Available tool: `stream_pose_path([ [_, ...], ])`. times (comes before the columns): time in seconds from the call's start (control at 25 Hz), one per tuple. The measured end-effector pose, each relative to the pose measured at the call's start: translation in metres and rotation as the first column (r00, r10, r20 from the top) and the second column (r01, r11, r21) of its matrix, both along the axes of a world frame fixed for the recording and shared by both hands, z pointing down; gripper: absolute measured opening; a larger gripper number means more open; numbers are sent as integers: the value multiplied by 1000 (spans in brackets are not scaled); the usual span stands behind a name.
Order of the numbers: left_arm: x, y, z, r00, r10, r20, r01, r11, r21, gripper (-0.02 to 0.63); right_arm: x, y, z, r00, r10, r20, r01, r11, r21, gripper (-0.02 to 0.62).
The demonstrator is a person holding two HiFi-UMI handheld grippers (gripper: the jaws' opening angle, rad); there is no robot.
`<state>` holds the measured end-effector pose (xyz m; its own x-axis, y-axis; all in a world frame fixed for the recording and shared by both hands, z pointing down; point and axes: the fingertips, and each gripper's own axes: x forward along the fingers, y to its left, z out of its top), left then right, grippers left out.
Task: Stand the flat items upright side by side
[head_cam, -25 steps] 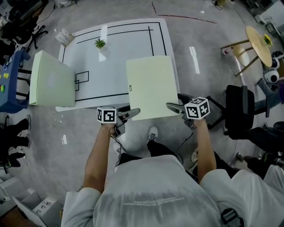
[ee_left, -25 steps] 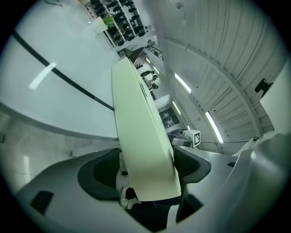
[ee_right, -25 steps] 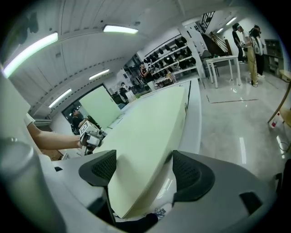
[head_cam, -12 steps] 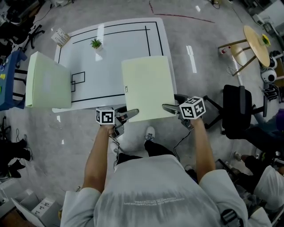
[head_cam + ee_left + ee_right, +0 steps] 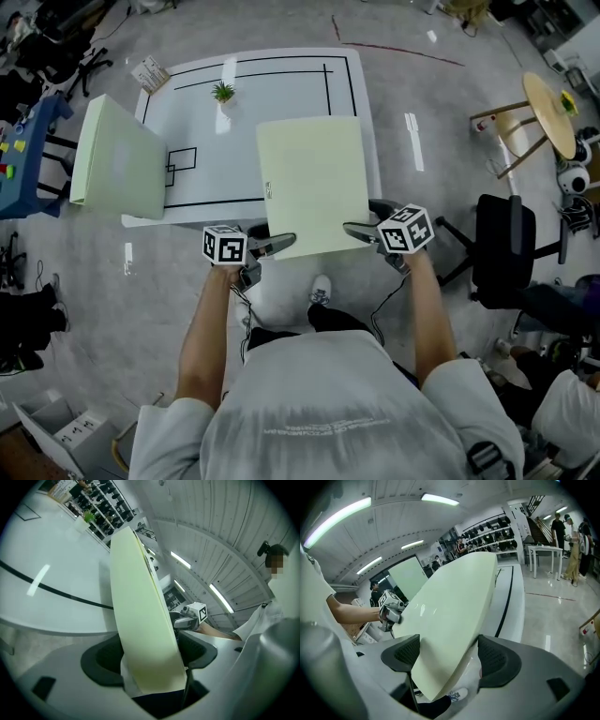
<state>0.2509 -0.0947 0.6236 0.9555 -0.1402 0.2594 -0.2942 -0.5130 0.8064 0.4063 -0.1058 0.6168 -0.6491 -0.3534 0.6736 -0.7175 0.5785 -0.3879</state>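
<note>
A pale green binder (image 5: 311, 183) hangs tilted above the near right part of the white table (image 5: 281, 84). Both grippers hold it at its near corners. My left gripper (image 5: 274, 247) is shut on the near left corner and my right gripper (image 5: 360, 231) on the near right corner. The binder (image 5: 140, 620) fills the gap of my left gripper (image 5: 150, 656) in the left gripper view. It also sits as a slanted binder (image 5: 450, 616) in my right gripper (image 5: 447, 656). A second green binder (image 5: 117, 169) stands upright at the table's left edge.
A small potted plant (image 5: 223, 92) stands at the table's far side, and a small card (image 5: 150, 74) lies off its far left corner. A black chair (image 5: 506, 248) and a round wooden stool (image 5: 548, 103) stand to the right. A blue cart (image 5: 28, 159) is at the left.
The binder stays held in both grippers at about the same height and tilt. The head view has shifted a little, so the table and standing binder sit further right.
</note>
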Motion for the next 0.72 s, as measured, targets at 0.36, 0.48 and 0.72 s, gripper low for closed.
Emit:
stream_pose_path([
  [0.36, -12, -12, -26, 995, -81, 65, 72, 988, 139, 365, -16, -33, -31, 987, -139, -77, 146, 985, 87, 387],
  [0.48, -17, -17, -32, 987, -105, 118, 79, 976, 204, 365, -22, -43, -36, 977, -183, -112, 194, 975, 104, 387],
  [0.72, -30, -33, -43, 961, -217, 173, 138, 915, 380, 367, -36, -64, -37, 960, -238, -147, 256, 959, 119, 387],
])
